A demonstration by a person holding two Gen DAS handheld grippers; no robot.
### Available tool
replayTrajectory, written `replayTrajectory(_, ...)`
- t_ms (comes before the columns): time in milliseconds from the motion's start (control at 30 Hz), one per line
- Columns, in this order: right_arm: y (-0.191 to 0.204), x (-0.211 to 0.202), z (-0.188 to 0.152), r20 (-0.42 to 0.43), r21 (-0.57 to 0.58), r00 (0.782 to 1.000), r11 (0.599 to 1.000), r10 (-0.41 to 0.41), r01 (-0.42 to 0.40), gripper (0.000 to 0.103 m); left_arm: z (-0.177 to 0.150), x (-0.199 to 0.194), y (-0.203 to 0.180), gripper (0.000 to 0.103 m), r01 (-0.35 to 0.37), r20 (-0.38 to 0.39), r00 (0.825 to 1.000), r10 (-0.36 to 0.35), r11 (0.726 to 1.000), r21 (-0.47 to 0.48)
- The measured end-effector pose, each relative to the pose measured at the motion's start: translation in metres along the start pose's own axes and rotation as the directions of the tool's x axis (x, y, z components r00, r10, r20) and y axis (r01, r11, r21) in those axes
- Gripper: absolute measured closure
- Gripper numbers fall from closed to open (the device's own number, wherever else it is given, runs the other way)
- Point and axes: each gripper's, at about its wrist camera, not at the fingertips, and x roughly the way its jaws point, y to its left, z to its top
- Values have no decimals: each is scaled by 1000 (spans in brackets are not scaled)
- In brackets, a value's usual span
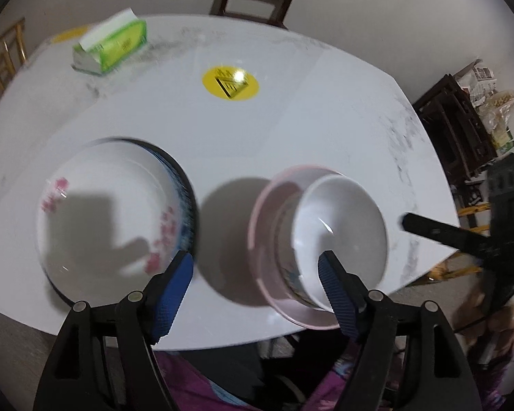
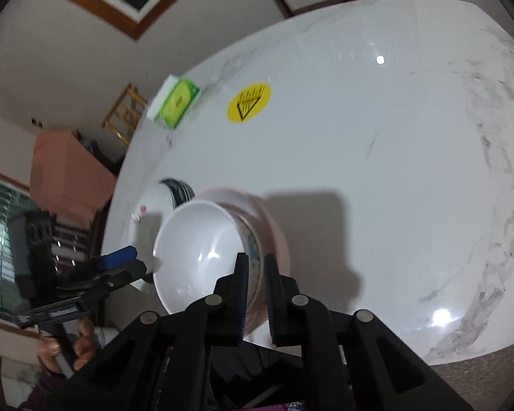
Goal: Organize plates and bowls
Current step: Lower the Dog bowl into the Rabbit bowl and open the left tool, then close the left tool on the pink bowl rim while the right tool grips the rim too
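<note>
On the marble table (image 1: 291, 130), our right gripper (image 2: 255, 294) clamps the white bowl's (image 2: 195, 250) rim; our left gripper (image 1: 257, 274) gapes empty.

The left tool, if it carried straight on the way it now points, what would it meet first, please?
Probably the bare white marble table, in the gap between the flowered bowl and the white bowl. The left tool is open and empty; depth is hard to judge.

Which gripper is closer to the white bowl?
Right. The right gripper is shut on the white bowl wall; the left gripper is open beside it.
</note>
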Motion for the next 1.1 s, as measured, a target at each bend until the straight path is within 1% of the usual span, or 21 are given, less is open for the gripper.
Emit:
replayTrajectory(67,-2,-4,-8,10,0,1000,1000,-2,2,92,-1,1,3,31,-14,4,1000,14,1000,15)
replayTrajectory(200,-9,-2,-20,-2,29,1000,999,17,-16,92,-11,6,8,33,-14,-2,1000,14,999,41)
replayTrajectory(233,-11,-1,-22,-5,35,1000,999,22,-21,92,-13,7,10,33,-3,-11,1000,3,999,37)
replayTrajectory(300,-14,1,-25,-8,49,999,998,31,-31,92,-15,12,14,39,37,-32,999,-36,999,20)
replayTrajectory(333,-15,3,-26,-12,59,999,997,41,-40,91,-15,16,17,47,51,-47,998,-51,999,10)
replayTrajectory(367,-15,5,-25,-14,64,999,997,49,-48,91,-14,20,20,51,76,-69,995,-76,997,-8)
replayTrajectory(433,-14,9,-25,-18,69,998,996,60,-58,91,-15,27,23,51,121,-96,987,-126,991,-48)
replayTrajectory(533,-14,15,-25,-23,72,999,996,49,-47,91,-16,36,28,62,143,-115,982,-152,986,-85)
replayTrajectory(600,-15,16,-25,-26,70,999,997,43,-41,91,-17,38,30,63,166,-116,977,-178,980,-108)
replayTrajectory(667,-17,20,-24,-32,69,999,997,21,-18,91,-17,40,30,62,167,-113,977,-180,979,-114)
replayTrajectory(767,-19,27,-22,-49,80,998,996,37,-34,91,-19,42,29,63,167,-114,977,-181,978,-121)
replayTrajectory(867,-18,30,-18,-52,73,998,997,29,-25,91,-18,42,27,62,144,-115,981,-159,981,-129)
replayTrajectory(1000,-15,33,-12,-70,63,997,998,17,-13,91,-18,40,18,63,96,-102,989,-104,993,-74)
replayTrajectory(1100,-8,35,-8,-84,40,996,999,-19,23,91,-18,41,16,63,95,-108,989,-103,993,-75)
